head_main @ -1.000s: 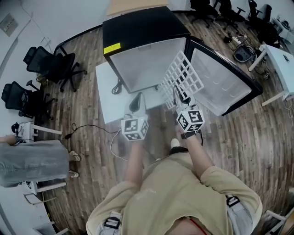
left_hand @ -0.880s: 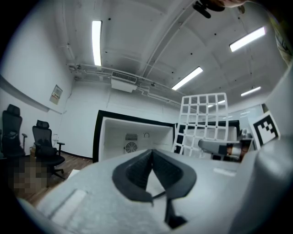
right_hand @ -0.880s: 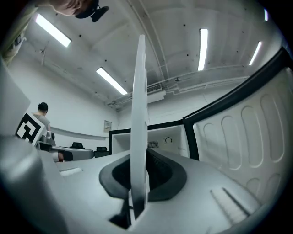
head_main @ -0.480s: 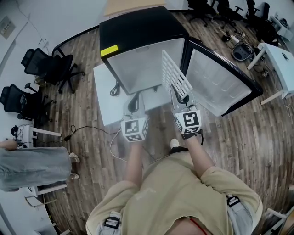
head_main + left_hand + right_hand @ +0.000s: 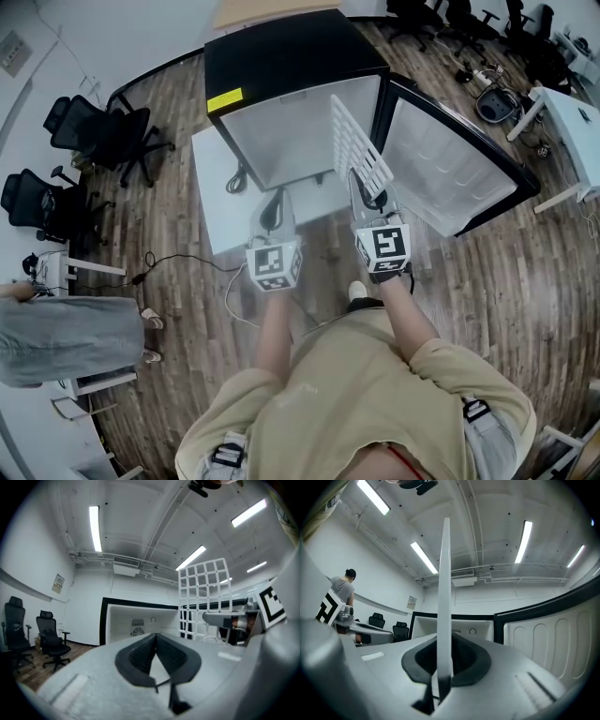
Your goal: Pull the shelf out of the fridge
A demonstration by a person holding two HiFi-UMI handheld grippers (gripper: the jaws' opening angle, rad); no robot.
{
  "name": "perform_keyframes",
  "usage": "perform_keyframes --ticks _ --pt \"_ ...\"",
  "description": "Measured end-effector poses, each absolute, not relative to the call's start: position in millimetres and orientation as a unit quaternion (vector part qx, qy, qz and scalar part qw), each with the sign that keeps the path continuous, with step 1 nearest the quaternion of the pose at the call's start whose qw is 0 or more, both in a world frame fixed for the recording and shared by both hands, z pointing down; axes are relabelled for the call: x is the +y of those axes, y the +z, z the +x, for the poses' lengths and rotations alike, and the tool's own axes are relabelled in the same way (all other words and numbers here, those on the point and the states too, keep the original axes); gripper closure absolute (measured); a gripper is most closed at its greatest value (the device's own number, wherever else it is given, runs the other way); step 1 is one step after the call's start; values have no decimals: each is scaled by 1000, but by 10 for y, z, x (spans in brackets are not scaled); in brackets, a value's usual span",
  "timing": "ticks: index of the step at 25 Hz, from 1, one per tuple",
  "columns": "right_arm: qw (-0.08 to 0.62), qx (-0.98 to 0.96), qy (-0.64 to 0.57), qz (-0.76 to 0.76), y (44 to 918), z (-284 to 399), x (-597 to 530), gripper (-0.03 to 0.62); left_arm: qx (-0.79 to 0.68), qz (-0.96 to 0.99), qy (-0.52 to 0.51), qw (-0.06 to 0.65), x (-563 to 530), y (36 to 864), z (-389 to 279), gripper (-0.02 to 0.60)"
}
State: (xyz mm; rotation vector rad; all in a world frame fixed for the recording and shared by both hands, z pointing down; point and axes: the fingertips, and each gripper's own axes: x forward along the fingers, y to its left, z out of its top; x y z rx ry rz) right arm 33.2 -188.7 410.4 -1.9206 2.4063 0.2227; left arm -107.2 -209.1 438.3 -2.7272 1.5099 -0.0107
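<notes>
At left, the left gripper is held level in front of the black compact fridge, its jaws together on nothing, as the left gripper view shows. The fridge stands on the wooden floor with its white interior bare and its door swung wide to the right. Just in front of the right edge of the opening, near the hinge side, the white wire-grid shelf is held in the air, turned up on edge so that it stands almost upright. The right gripper is clamped on the shelf's near rim. In the right gripper view the shelf rises as a thin white blade from between the closed jaws. The pull-out step looks all but done. The shelf appears clear of the cabinet, though from above its far edge overlaps the opening, so that cannot be told for certain. The next move, on this reading, calls for drawing the shelf back toward the person. The grip must stay firm against the shelf's leverage and its top corner must stay off the door before it is set down.
</notes>
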Motion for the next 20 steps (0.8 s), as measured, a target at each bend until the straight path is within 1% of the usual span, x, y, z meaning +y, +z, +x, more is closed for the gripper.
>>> perform_keyframes --ticks 4,8,20 --pt "28 779 64 -624 4117 356 -1914 568 484 -875 -1 6 -2104 4385 -1081 583" --pt "52 783 39 -619 4150 385 -1933 568 481 -877 2 4 -2117 4379 -1065 583" --pt "50 776 28 -629 4207 553 -1974 568 473 -881 -5 -3 -2134 4441 -929 583"
